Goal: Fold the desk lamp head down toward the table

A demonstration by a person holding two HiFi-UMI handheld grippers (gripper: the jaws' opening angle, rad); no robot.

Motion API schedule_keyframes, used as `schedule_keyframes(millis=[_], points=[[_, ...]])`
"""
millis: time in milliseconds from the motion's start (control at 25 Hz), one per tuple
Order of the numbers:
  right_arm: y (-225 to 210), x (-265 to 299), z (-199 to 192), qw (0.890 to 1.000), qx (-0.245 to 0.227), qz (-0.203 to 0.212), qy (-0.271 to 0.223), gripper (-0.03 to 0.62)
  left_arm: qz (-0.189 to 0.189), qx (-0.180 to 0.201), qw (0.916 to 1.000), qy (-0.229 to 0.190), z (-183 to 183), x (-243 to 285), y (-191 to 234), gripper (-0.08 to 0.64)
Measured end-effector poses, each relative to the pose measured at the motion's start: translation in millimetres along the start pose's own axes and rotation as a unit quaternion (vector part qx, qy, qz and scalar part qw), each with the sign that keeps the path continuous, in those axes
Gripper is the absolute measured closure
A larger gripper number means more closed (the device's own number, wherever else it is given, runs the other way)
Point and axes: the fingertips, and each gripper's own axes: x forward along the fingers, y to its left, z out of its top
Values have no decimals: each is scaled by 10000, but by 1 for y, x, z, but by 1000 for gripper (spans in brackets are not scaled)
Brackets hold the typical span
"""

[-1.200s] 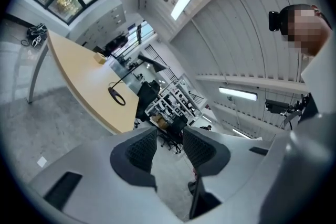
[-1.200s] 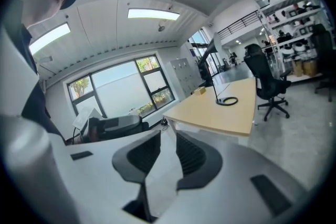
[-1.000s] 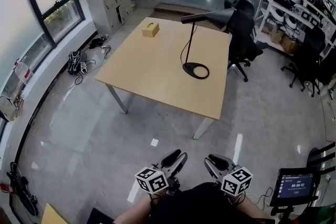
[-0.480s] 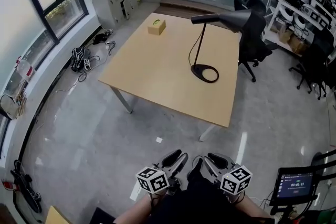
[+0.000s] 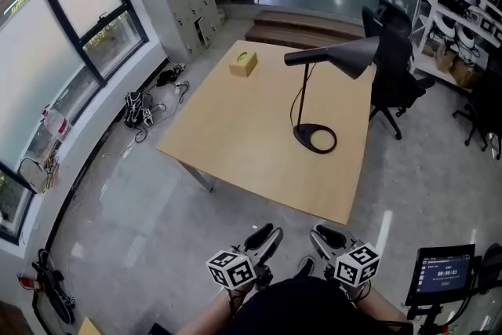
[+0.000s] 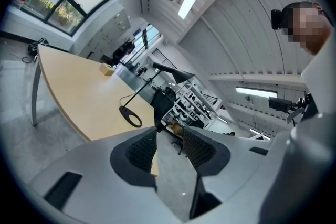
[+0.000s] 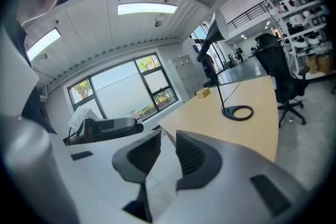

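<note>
A black desk lamp stands on the right part of the wooden table (image 5: 235, 129). Its ring base (image 5: 315, 138) lies flat, and its cone head (image 5: 353, 55) is held out level on a horizontal arm. Both grippers are low by my body, well short of the table. My left gripper (image 5: 263, 238) and my right gripper (image 5: 325, 238) are open and hold nothing. The left gripper view shows open jaws (image 6: 169, 136) with the lamp base (image 6: 130, 116) far beyond. From the right gripper (image 7: 168, 139), the lamp base (image 7: 237, 112) and lamp head (image 7: 218, 26) also look distant.
A yellow tissue box (image 5: 243, 63) sits at the table's far corner. A black office chair (image 5: 396, 78) stands behind the table's right side. Cables and bags (image 5: 145, 102) lie on the floor by the windows. A small screen on a stand (image 5: 443, 272) is at my right.
The head view has shifted closer to the table, so the lamp and table sit lower and nearer in frame. Both grippers stay held near my body, still open.
</note>
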Motion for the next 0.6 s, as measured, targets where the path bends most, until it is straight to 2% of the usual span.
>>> schedule_keyframes(millis=[120, 320, 600], points=[[-3, 2, 11, 9999, 20, 57, -154, 499, -52, -22, 10000, 20, 7, 10, 1, 397], [-33, 1, 28, 9996, 85, -32, -253, 499, -102, -105, 9998, 120, 12, 42, 2, 397], [-77, 9, 45, 9992, 263, -15, -293, 499, 19, -446, 9988, 202, 12, 85, 17, 397]])
